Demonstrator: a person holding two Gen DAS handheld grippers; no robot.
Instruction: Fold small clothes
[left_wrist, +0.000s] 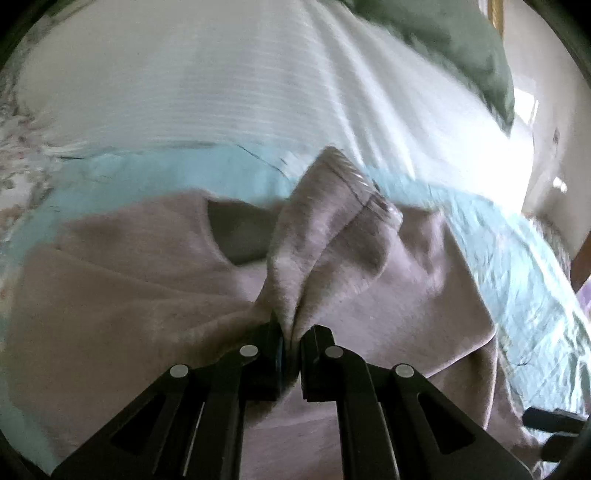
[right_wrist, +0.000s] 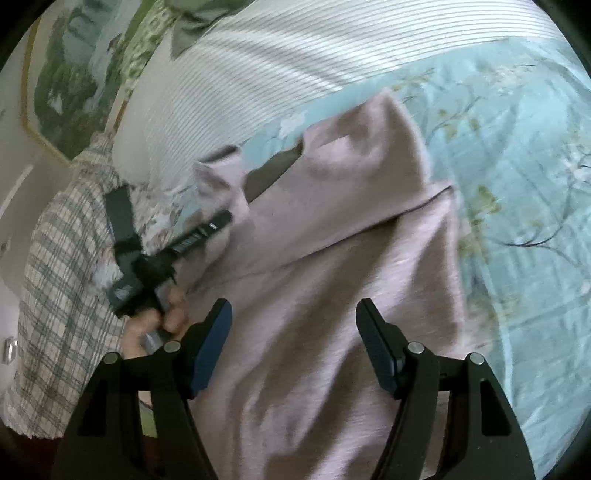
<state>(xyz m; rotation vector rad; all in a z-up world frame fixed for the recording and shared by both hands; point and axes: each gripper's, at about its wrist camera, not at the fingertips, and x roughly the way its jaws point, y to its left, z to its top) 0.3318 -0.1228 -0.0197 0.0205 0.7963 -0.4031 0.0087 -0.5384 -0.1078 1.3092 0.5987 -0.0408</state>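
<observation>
A pale pink garment (left_wrist: 147, 280) lies spread on a light blue floral bedsheet (left_wrist: 155, 173). My left gripper (left_wrist: 291, 339) is shut on a bunched fold of the pink garment and lifts it off the rest. In the right wrist view the same garment (right_wrist: 332, 266) lies with one part folded over, a dark opening near its top. My right gripper (right_wrist: 293, 339) is open and empty, hovering just over the garment's lower part. The left gripper (right_wrist: 218, 221) also shows there at the garment's left edge, held by a hand (right_wrist: 162, 317).
A white ribbed pillow (right_wrist: 258, 74) lies beyond the garment, and a dark green cushion (left_wrist: 461, 51) behind it. The person's checked shirt (right_wrist: 62, 280) fills the left of the right wrist view. A framed picture (right_wrist: 74, 81) hangs on the wall.
</observation>
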